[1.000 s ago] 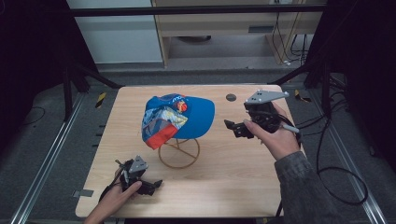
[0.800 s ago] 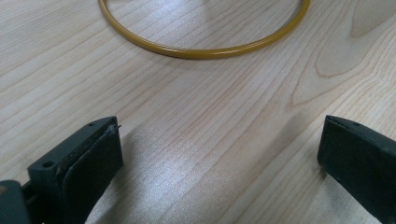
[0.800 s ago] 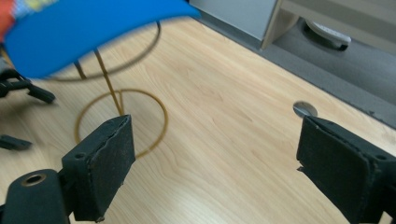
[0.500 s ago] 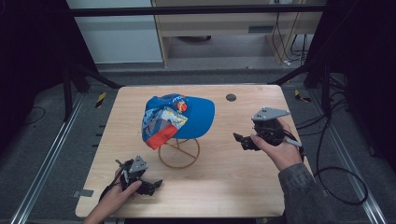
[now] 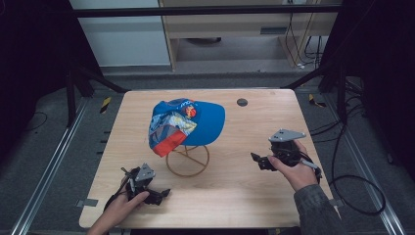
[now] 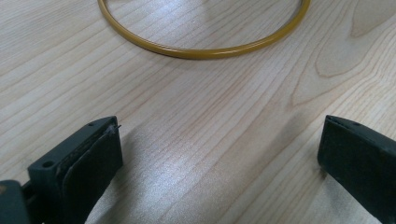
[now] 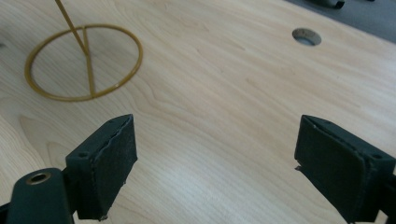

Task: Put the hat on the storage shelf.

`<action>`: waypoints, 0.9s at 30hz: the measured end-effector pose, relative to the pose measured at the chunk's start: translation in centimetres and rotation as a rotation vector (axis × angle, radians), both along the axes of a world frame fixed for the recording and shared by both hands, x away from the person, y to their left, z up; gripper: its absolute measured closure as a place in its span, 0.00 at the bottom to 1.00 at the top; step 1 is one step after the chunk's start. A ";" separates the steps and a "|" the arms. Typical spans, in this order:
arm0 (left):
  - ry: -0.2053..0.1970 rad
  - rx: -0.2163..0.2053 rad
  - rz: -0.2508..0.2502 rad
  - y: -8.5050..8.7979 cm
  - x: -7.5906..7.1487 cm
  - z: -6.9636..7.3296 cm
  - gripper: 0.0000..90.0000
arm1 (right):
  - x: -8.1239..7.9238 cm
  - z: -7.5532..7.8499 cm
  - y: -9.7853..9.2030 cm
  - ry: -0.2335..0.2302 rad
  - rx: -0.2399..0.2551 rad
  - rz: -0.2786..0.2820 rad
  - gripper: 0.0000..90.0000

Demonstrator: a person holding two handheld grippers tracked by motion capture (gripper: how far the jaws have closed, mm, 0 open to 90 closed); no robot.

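A blue cap [image 5: 188, 120] with a red and patterned brim rests on a yellow wire stand [image 5: 187, 160] at the middle of the wooden table [image 5: 235, 193]. My left gripper [image 5: 161, 194] lies low at the front left, open, with bare wood between its jaws; the stand's ring [image 6: 205, 46] curves just beyond it. My right gripper [image 5: 257, 160] sits at the right of the table, held by a hand, open and empty, facing the stand's ring [image 7: 84, 60].
A round hole [image 5: 242, 102] is cut in the table near its far edge, also in the right gripper view [image 7: 306, 36]. Cables [image 5: 352, 191] trail over the floor at the right. Dark frame bars stand around the table.
My right gripper has come down and back toward the front right of the table, away from the cap. The left gripper has stayed where it was.
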State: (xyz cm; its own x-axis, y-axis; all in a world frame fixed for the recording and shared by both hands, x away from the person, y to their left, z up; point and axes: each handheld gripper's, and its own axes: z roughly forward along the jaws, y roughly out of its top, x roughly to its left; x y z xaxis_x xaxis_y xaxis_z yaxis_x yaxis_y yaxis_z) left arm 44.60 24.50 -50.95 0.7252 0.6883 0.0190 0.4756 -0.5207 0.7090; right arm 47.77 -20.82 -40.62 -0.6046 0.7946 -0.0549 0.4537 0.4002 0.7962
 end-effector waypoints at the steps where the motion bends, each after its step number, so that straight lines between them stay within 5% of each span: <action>1: 0.000 0.000 0.000 0.0 0.0 0.0 0.00 | -0.1 -0.7 -0.1 0.010 0.006 -0.004 0.15; 15: 0.000 -0.001 -0.005 0.0 0.1 0.0 0.00 | 0.5 -6.6 -1.0 0.091 0.039 -0.055 0.15; 27: -0.001 -0.001 -0.005 0.0 0.1 0.0 0.00 | 0.9 -8.8 -1.0 0.136 0.056 -0.093 0.14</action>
